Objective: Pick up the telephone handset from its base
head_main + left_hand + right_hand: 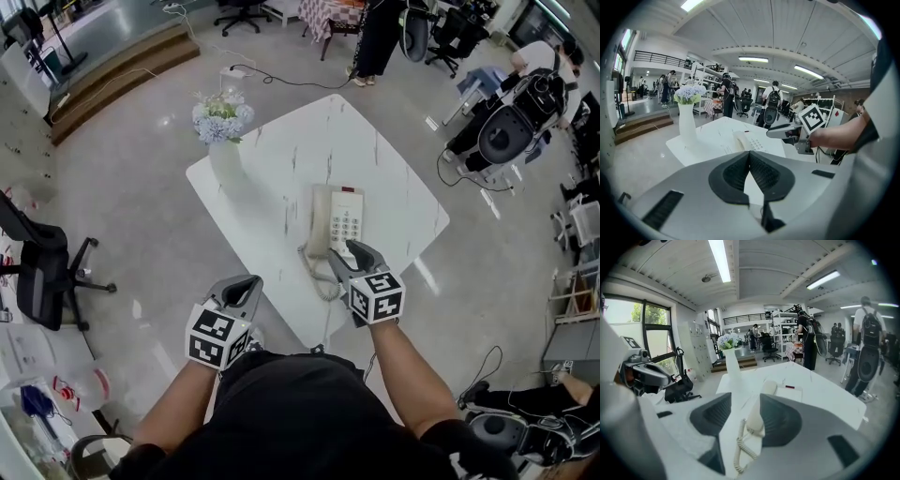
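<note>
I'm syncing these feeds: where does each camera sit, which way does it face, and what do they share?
Head view: on the person's head, steeply down onto the table, telephone and vase; shows forearms, left gripper, right gripper.
Left gripper view: on the left gripper, along its shut jaws across the table; right gripper at right.
Right gripper view: on the right gripper, between its open jaws toward the handset; left gripper at left.
Shared: all three show table, telephone, vase.

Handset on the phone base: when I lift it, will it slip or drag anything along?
The handset looks rigid, smooth plastic, so possibly slippery. Its coiled cord should stretch, then likely tug the light-looking base.
</note>
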The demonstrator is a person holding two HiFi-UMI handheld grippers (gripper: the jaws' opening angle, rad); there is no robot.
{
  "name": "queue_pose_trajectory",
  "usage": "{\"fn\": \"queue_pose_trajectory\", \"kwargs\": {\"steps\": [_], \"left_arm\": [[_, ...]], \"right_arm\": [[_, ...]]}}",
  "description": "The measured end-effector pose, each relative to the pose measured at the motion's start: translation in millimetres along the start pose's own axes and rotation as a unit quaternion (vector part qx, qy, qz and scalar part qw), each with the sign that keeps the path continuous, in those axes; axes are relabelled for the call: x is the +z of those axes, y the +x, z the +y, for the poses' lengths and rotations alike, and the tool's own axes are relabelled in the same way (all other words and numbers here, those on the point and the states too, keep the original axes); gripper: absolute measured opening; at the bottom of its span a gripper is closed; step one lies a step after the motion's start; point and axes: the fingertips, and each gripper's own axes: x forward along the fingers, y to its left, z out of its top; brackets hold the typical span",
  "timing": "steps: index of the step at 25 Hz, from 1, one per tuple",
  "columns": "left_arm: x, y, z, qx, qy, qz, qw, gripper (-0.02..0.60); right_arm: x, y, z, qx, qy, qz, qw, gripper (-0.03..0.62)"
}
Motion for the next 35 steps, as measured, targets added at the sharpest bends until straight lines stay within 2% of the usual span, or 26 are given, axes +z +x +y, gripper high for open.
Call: {"fn": "queue_pose_trajectory", "kwargs": {"steps": [13,20,27,35], "left_arm": [[-18.1,-22.1,39.8,0.047,-0.028,0.002,0.9985,0.003],[-20.6,-27.8,44.7,0.053,-0.040,0.007,0.9978,0.003],[-21.5,-30.5,52.7,0.055,-0.035,0.012,0.9978,0.003],[-29.8,-29.6,53.4,0.051,-0.040,0.022,0.9977,0.003]], "right_arm": [[-10.6,74.9,-17.9,-0.024,0.015,0.053,0.998,0.190],[-7.9,106.5,-39.3,-0.055,0.005,0.075,0.996,0.190],[-11.4,131.9,-50.6,-0.081,0.017,0.089,0.993,0.190],[-18.6,149.4,-63.0,-0.126,0.062,0.113,0.984,0.192]]}}
